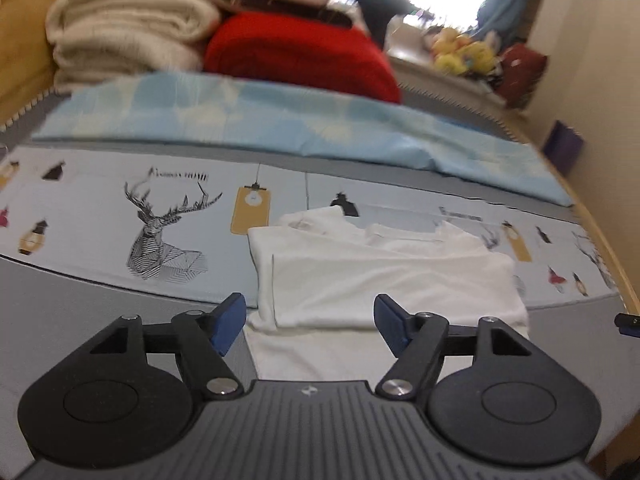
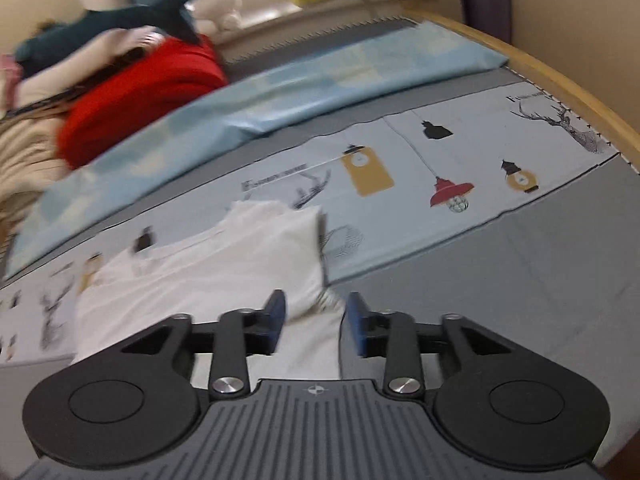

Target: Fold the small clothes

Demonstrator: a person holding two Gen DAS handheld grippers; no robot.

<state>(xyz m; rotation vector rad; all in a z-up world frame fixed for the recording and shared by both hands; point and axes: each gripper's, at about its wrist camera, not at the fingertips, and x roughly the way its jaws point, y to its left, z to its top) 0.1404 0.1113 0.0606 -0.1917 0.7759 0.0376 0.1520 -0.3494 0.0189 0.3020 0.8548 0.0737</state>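
A small white garment lies partly folded on the patterned bed sheet, with one side flap turned over its middle. My left gripper is open above the garment's near edge, holding nothing. In the right wrist view the same white garment lies ahead and to the left. My right gripper is open over the garment's near right corner, with white cloth showing between the jaws but not pinched.
A light blue pillowcase lies across the bed behind the garment. Beyond it are a red blanket and a stack of cream towels. The wooden bed frame runs along the right. Plush toys sit on the windowsill.
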